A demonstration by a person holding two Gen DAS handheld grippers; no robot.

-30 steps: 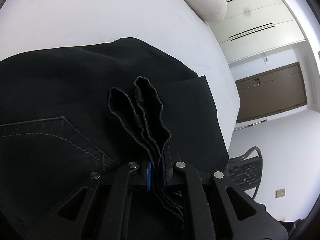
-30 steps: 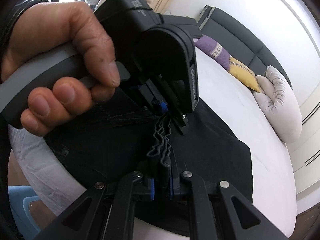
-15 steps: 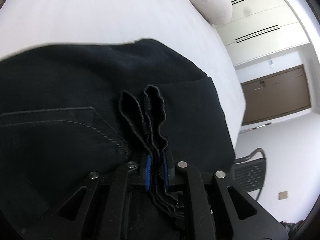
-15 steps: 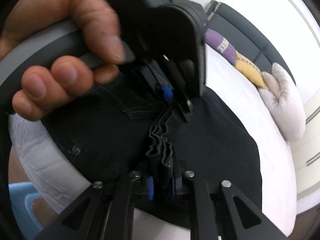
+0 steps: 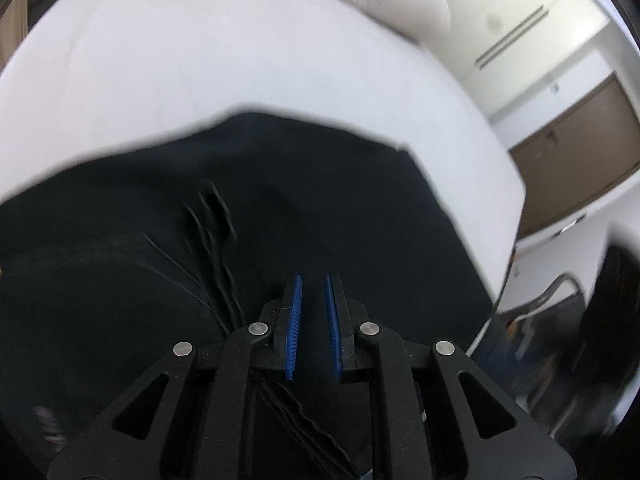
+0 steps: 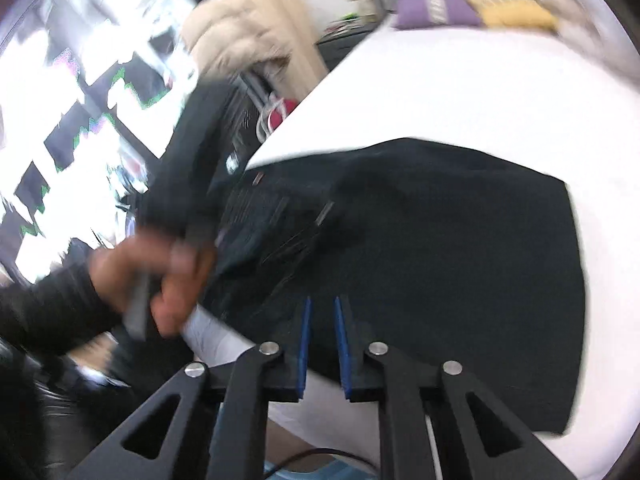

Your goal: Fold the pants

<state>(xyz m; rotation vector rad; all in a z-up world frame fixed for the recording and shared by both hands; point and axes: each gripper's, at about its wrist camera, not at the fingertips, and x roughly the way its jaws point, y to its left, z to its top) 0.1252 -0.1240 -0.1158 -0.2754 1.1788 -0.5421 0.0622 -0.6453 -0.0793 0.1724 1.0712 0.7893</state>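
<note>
Both tongs are released: the left gripper [image 5: 313, 280] and right gripper [image 6: 321, 302] hold nothing. Folded black pants [image 5: 340, 208] lie on the white bed [image 5: 240, 52].

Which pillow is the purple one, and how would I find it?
Start at the big white bed where the black pants lie. Look to its far edge, by the dark headboard: the purple pillow lies there, beside a yellow pillow. It alone is purple, with a pale patterned band across it.
</note>
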